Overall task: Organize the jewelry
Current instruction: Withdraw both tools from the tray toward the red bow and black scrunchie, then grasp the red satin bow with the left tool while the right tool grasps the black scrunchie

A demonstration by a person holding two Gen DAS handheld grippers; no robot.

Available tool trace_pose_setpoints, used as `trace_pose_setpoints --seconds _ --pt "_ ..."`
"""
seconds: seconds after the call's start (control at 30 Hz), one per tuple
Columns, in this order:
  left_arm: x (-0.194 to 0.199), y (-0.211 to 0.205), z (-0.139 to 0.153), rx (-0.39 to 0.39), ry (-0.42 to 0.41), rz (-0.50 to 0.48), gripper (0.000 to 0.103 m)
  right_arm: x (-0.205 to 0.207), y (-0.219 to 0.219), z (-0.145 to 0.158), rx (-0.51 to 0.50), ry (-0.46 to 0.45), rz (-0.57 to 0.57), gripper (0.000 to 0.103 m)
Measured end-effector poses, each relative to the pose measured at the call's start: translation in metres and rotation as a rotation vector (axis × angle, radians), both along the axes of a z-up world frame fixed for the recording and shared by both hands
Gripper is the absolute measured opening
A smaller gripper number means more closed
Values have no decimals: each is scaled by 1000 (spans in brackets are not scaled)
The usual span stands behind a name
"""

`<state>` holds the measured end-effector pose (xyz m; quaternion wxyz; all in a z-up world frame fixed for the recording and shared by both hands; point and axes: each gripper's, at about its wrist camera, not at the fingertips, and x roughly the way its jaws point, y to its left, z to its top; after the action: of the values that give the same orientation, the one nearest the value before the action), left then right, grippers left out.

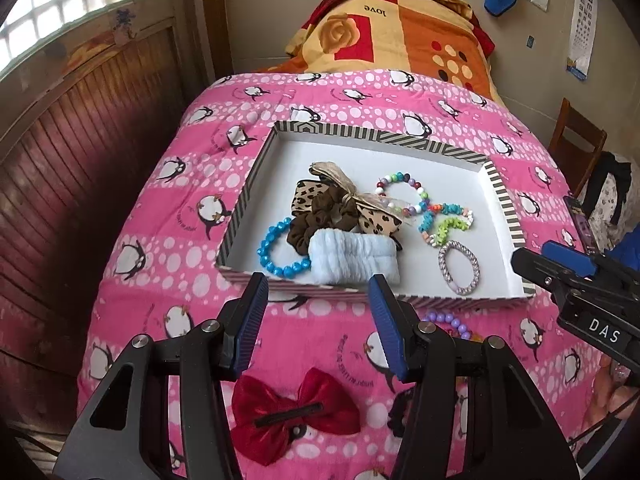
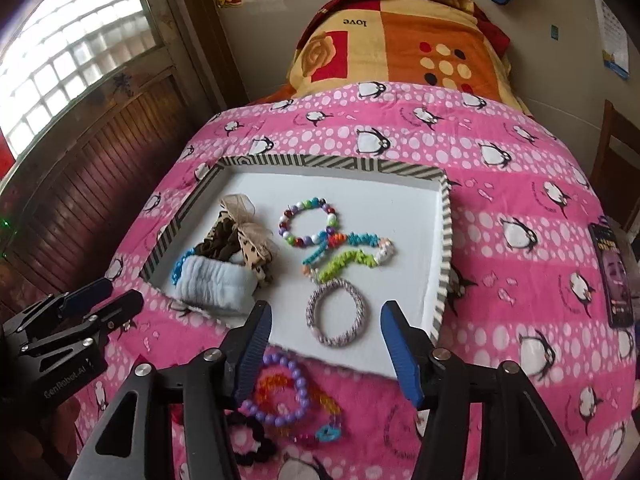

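Note:
A striped-rim white tray (image 1: 502, 196) (image 2: 446, 236) lies on the pink penguin quilt. It holds a light blue headband (image 1: 352, 258) (image 2: 216, 286), brown and leopard scrunchies (image 1: 328, 208), a blue bead bracelet (image 1: 276, 250), a multicoloured bead bracelet (image 1: 400, 194) (image 2: 308, 220), a chip bracelet (image 2: 348, 254) and a silver-pink ring (image 1: 458, 266) (image 2: 336, 312). My left gripper (image 1: 318, 324) is open and empty above a red bow (image 1: 296, 414). My right gripper (image 2: 326, 352) is open and empty above a purple bead bracelet (image 2: 280, 392), an orange bracelet (image 2: 320, 396) and a black scrunchie (image 2: 252, 440).
A folded orange blanket (image 1: 400, 28) lies at the far end of the bed. Wooden wall panels (image 1: 80, 140) run along the left. A dark book (image 2: 612, 276) lies at the quilt's right edge, and a wooden chair (image 1: 576, 136) stands beyond.

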<state>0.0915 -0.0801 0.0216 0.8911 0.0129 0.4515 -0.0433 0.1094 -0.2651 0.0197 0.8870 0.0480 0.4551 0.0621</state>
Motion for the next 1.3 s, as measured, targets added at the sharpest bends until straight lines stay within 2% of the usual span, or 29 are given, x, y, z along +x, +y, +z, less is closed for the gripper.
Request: trace_pose_setpoints --seconds 0.2,0.53,0.9,1.3 --pt "-21 10 0 8 -7 6 52 -25 -5 3 3 -8 -25 56" --pt "-51 35 1 19 -18 22 52 -65 2 -8 4 23 -35 56" --pt "-75 56 -2 26 -16 16 52 -93 14 -18 -6 43 -35 56" --pt "-84 108 -21 -122 91 36 54 -113 17 -35 -8 92 -41 56"
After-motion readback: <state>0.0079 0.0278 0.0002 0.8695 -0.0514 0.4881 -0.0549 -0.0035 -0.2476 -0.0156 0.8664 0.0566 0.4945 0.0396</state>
